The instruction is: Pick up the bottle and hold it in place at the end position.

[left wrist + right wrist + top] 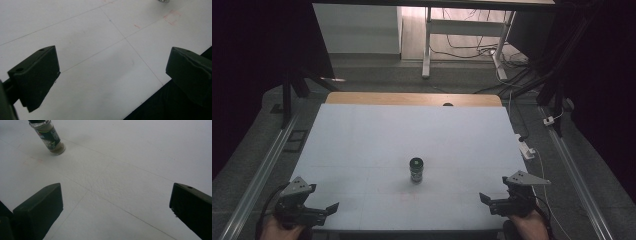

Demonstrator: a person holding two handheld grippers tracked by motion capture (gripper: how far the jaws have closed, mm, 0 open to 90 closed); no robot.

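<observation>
Two tongs are held at the near edge of the white counter [362, 140], the left tongs [319, 212] and the right tongs [494, 202] both spread wide and empty. A small spice jar [416, 169] is seen upright farther in, near the counter's middle, between them and well apart from both. No grasp is judged begun; a forward reach to the jar would be called for next.

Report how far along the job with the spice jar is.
Done: nothing that shows. The spice jar stands upright, lid on, alone mid-table. In hand: nothing; the left gripper and right gripper are open, empty, at the near edge, both apart from the jar. Left: apparently everything, starting with a reach to the jar.
</observation>
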